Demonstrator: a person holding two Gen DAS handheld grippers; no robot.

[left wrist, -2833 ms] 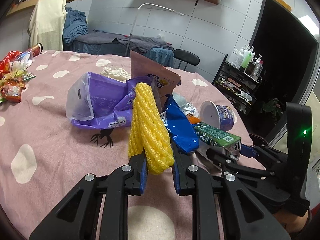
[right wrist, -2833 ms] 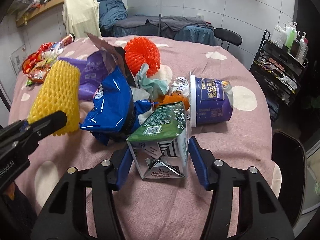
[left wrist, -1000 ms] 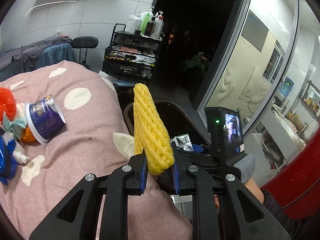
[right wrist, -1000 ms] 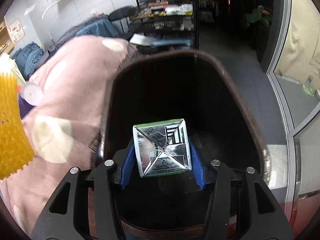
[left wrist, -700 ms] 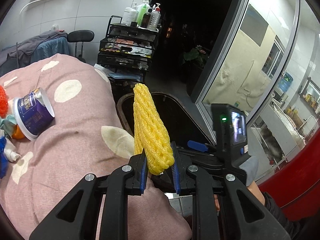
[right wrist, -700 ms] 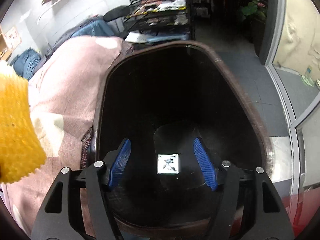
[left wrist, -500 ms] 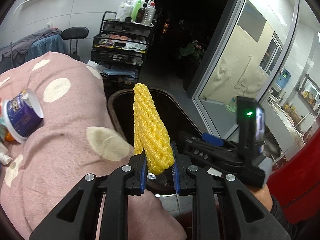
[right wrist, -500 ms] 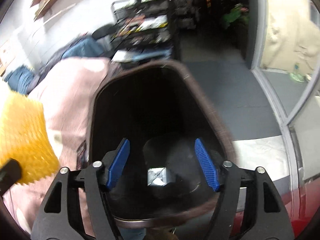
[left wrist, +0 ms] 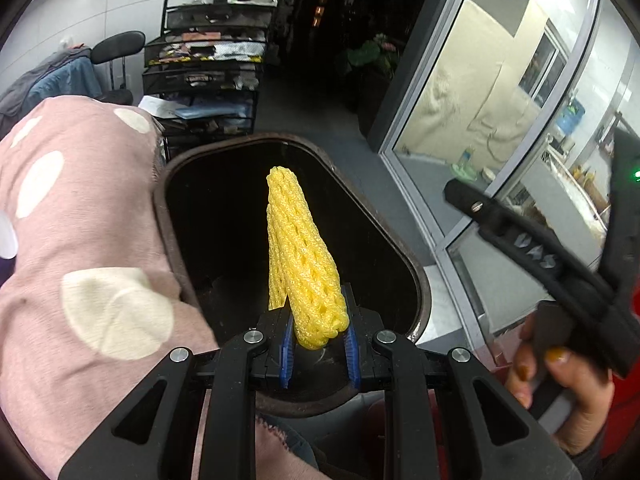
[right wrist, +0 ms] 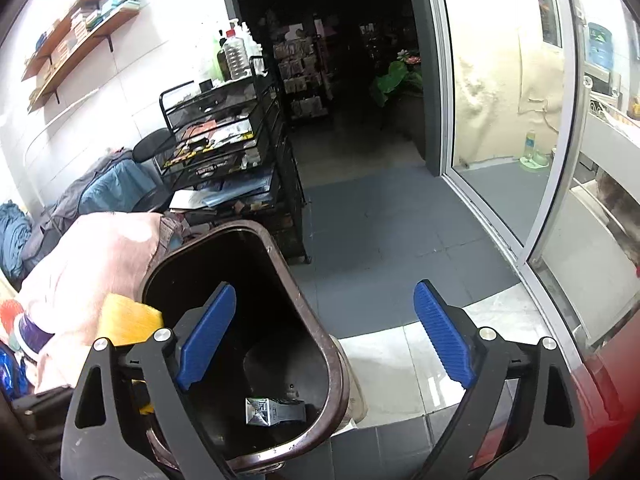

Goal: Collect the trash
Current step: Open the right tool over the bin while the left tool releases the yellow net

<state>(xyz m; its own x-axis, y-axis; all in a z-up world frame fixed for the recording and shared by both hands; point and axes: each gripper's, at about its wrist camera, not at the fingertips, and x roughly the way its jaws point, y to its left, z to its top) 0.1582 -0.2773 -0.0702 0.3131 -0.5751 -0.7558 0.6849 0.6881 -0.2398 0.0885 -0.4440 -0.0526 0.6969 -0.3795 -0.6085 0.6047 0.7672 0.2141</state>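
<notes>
Left gripper (left wrist: 318, 346): clamped on the net, blue pads pressed against its lower end.
Net (left wrist: 302, 256): yellow foam mesh sleeve, upright between the pads, held directly over the bin's mouth; no print on it.
Right gripper (right wrist: 324, 338): jaws wide apart, nothing between them, raised beside the bin and partly over the floor.
Bin (right wrist: 338, 376): dark brown rim, black inside, standing just beside the table edge.
Carton (right wrist: 264, 412): silver end with a black-and-white mark, lying on the bin's floor; its print was too small to read.
Table (left wrist: 80, 248): pink cloth with cream spots.
Writing: raised letters on the right gripper's arm, seemingly "UAS", blurred.
</notes>
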